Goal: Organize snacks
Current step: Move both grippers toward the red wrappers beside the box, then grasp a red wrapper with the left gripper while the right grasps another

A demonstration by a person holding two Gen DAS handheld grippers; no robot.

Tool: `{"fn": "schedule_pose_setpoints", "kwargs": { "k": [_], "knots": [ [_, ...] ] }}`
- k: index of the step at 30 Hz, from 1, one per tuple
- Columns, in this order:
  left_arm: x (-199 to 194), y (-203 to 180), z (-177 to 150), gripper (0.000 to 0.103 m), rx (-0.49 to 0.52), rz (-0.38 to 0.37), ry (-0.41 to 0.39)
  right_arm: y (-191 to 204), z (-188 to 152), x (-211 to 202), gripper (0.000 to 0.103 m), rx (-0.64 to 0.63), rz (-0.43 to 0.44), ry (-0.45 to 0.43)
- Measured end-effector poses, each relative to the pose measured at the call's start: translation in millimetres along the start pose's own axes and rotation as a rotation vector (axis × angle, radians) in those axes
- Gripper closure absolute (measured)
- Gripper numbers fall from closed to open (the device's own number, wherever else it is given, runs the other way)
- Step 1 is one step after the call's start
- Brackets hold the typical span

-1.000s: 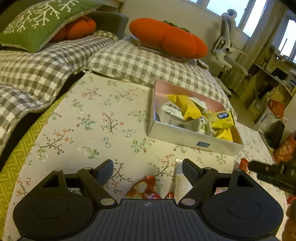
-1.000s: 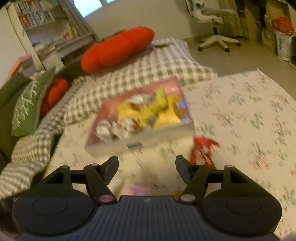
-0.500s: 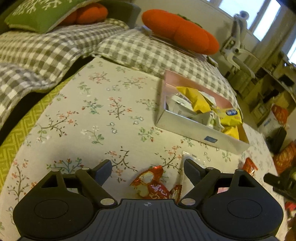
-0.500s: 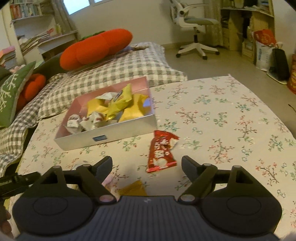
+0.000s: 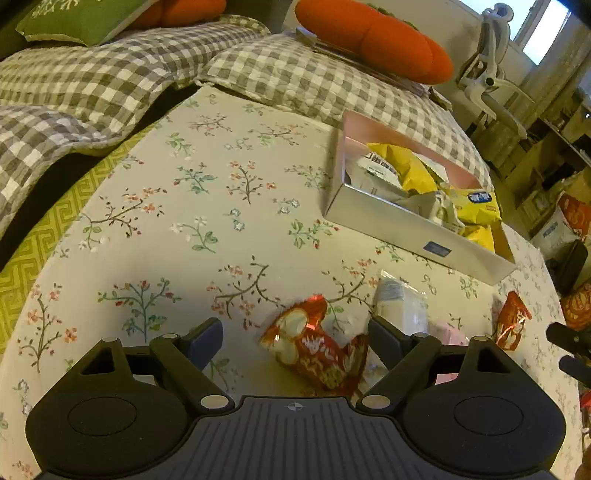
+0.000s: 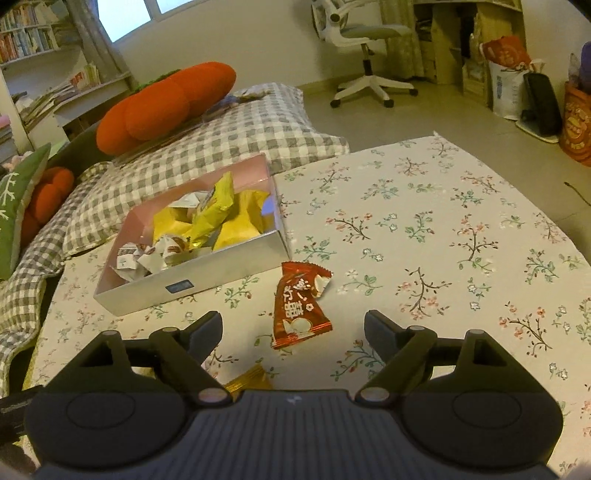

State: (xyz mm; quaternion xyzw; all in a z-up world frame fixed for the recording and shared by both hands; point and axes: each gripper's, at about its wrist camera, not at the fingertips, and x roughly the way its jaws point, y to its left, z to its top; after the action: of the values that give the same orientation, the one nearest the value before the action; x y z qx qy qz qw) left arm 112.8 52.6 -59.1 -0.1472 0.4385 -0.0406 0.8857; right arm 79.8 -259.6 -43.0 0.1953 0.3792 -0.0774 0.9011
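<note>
A silver box with a pink inside holds several yellow and white snack packets on the floral tablecloth. My left gripper is open, low over a crumpled red snack packet; a white packet and a pink one lie by its right finger. My right gripper is open, with a red snack packet lying between and just beyond its fingertips. This packet also shows in the left wrist view. A gold wrapper peeks out under the right gripper.
Checked cushions and orange plush pillows border the table's far side. A green pillow lies at the far left. An office chair, bags and shelves stand on the floor beyond the table.
Both grippers have drawn closer to the table. The left now frames the crumpled red packet, the right has swung right and frames the other red packet. Both stay open.
</note>
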Motion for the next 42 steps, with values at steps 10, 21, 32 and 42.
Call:
{"fn": "schedule_pose_setpoints", "kwargs": {
  "k": [10,21,32,42],
  "knots": [
    [-10.5,8.9,-9.5,0.016,-0.102,0.029,-0.010,-2.2,7.1,16.3,0.024,-0.002,-0.070,0.016],
    [12.8,-9.1,-11.9,0.016,-0.081,-0.008,0.021,2.6,16.8,56.0,0.035,-0.043,-0.110,0.063],
    [19.2,-10.5,-1.4,0.063,-0.023,-0.011,0.013,9.9,11.1,71.0,0.051,-0.103,-0.124,0.093],
    [16.4,-12.5,-0.5,0.072,-0.004,-0.020,-0.007,12.2,11.1,67.4,0.070,-0.119,-0.112,0.073]
  ]
}}
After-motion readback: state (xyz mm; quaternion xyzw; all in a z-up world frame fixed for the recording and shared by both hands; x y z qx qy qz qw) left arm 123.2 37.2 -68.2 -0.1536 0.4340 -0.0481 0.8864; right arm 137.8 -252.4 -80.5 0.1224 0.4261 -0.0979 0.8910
